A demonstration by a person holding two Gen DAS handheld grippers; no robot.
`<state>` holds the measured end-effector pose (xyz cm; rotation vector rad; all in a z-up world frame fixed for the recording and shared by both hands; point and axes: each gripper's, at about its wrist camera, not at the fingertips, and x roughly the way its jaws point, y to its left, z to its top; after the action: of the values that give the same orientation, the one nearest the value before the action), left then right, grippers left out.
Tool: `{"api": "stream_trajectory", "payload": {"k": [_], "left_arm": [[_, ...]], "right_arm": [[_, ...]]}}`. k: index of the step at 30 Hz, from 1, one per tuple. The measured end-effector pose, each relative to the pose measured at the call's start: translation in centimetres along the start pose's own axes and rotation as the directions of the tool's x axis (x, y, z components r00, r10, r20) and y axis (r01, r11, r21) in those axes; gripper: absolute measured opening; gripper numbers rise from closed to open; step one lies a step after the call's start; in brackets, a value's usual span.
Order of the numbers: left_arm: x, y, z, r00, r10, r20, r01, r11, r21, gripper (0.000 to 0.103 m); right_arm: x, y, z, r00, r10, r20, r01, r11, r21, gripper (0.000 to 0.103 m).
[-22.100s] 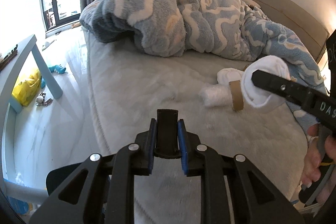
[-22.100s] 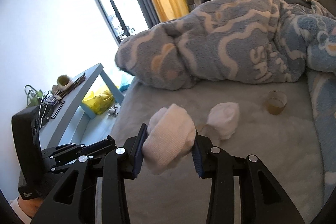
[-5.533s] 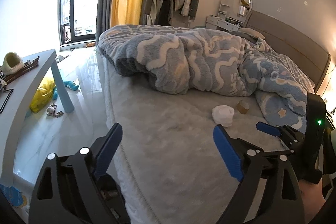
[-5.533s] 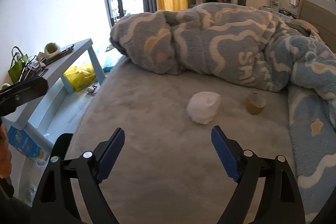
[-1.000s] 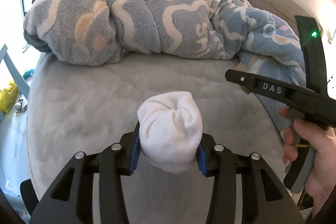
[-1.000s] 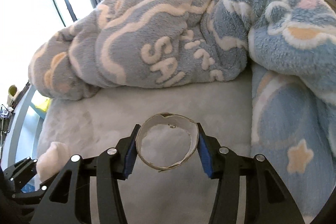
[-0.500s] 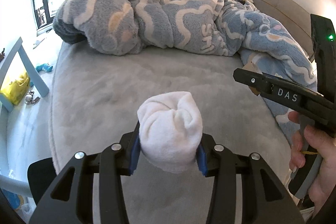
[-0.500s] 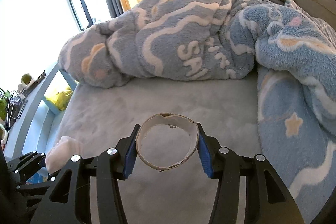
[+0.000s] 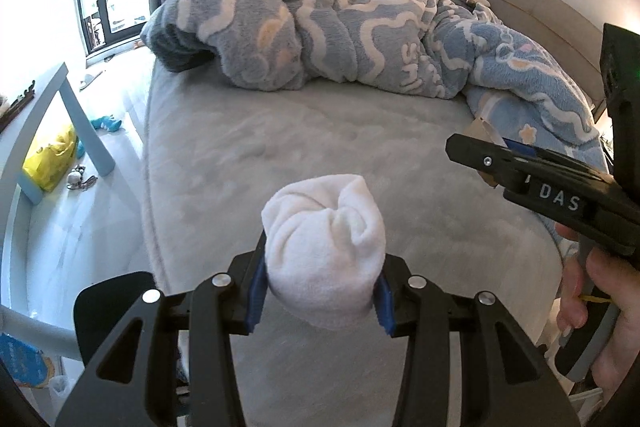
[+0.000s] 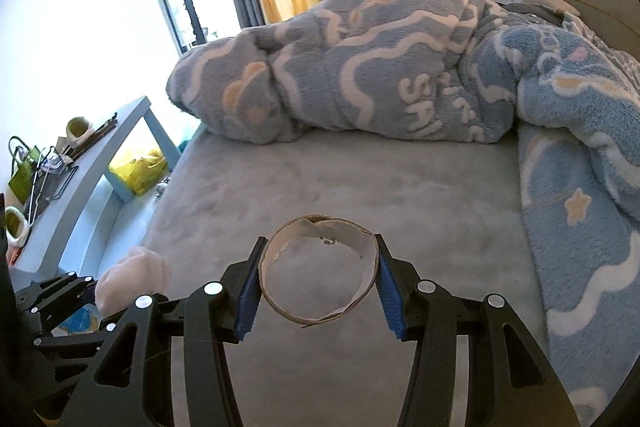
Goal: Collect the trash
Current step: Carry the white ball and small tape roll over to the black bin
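My left gripper (image 9: 320, 291) is shut on a white balled-up wad (image 9: 324, 247), soft like a rolled sock, held above the grey bed (image 9: 280, 147). My right gripper (image 10: 318, 287) is shut on a brown cardboard ring (image 10: 328, 225), open end facing the camera, its blue pads pressing both sides. In the left wrist view the right gripper (image 9: 476, 151) reaches in from the right in a person's hand (image 9: 600, 291), with the ring (image 9: 482, 131) partly hidden behind its finger. In the right wrist view the left gripper (image 10: 100, 299) and its wad (image 10: 134, 283) show at the lower left.
A bunched blue and white fleece blanket (image 9: 340, 35) covers the far and right side of the bed. Left of the bed stands a light blue table (image 10: 104, 155) with clutter. A yellow bag (image 9: 48, 163) lies on the floor under it. A dark rounded object (image 9: 112, 307) sits below the bed's near edge.
Both grippers have drawn back from the blanket, so more of the bed, floor and table shows. Each keeps its hold, the wad in the left, the ring in the right.
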<state>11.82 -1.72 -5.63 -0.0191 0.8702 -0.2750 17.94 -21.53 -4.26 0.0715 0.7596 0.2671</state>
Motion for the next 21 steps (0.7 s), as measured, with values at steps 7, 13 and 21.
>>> {"api": "stream_trajectory", "payload": {"k": [7,13,21], "left_arm": [[-1.2,2.0,-0.9,0.999,0.039,0.007,-0.038,0.999,-0.016,0.047],[-2.1,3.5,-1.4,0.998,0.058,0.017,-0.057,0.998,-0.036,0.047],[-2.3,5.8,-2.2,0.994,0.105,0.011,-0.104,0.993,-0.051,0.047]], "right_arm": [[-0.7,2.7,-0.6,0.999,0.041,0.003,-0.041,0.999,-0.036,0.052],[-1.2,5.3,-1.3,0.998,0.057,-0.001,-0.057,0.994,-0.098,0.051],[-1.9,6.3,-0.9,0.996,0.086,0.015,-0.084,0.992,-0.095,0.052]]}}
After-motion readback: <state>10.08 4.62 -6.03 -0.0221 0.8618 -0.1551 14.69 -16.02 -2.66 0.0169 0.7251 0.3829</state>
